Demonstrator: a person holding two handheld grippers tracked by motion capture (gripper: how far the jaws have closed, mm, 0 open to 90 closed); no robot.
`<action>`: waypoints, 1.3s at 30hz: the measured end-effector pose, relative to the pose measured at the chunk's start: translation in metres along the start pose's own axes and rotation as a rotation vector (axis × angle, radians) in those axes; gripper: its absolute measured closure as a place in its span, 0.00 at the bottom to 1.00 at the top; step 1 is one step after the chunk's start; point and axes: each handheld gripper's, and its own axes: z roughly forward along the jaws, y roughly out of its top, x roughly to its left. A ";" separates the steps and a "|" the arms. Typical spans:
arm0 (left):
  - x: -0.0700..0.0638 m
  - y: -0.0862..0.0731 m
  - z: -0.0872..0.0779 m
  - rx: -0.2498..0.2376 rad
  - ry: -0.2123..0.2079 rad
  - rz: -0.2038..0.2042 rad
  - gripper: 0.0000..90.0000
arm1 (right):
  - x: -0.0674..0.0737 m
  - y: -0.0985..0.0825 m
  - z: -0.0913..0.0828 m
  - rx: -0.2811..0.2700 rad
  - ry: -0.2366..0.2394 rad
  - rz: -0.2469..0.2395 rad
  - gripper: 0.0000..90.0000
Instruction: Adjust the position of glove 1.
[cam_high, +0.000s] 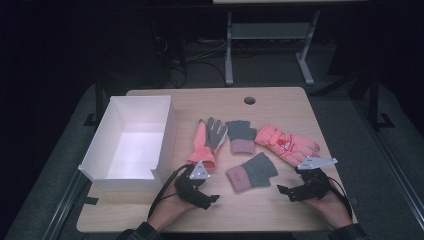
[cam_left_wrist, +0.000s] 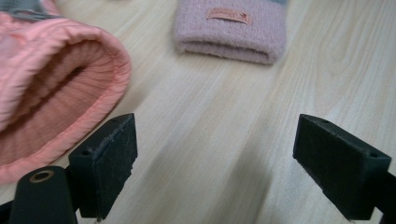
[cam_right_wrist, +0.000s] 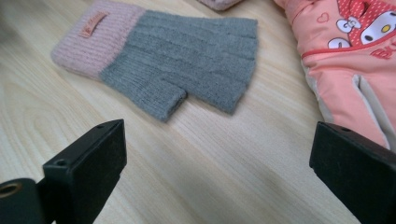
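on the wooden table (cam_high: 280, 102), left gripper (cam_high: 202, 192) spread, nothing in it, just beside the orange glove's cuff (cam_left_wrist: 56, 84), right gripper (cam_high: 300, 186) spread too, nothing in it, near the grey fingerless glove (cam_right_wrist: 187, 56) and the pink printed glove (cam_right_wrist: 355, 51), white box (cam_high: 165, 130) at left

Light wood table (cam_high: 280, 210) w/ round cable hole (cam_high: 249, 100) near far edge. On it: white open box (cam_high: 131, 142) at left; orange/grey glove (cam_high: 207, 140) beside box; two grey fingerless gloves w/ pink cuffs, far (cam_high: 240, 135) & near (cam_high: 251, 171); orange printed glove (cam_high: 286, 142) at right.
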 end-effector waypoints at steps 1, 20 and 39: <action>0.001 -0.001 -0.001 -0.007 0.002 -0.004 0.15 | 0.000 0.000 -0.001 -0.004 0.000 -0.002 0.03; 0.002 -0.005 0.000 -0.003 -0.016 -0.022 0.15 | 0.011 0.018 -0.007 -0.075 0.014 -0.012 0.87; 0.002 -0.005 -0.002 -0.018 0.000 -0.021 0.15 | 0.035 0.065 0.039 -0.078 0.150 -0.084 1.00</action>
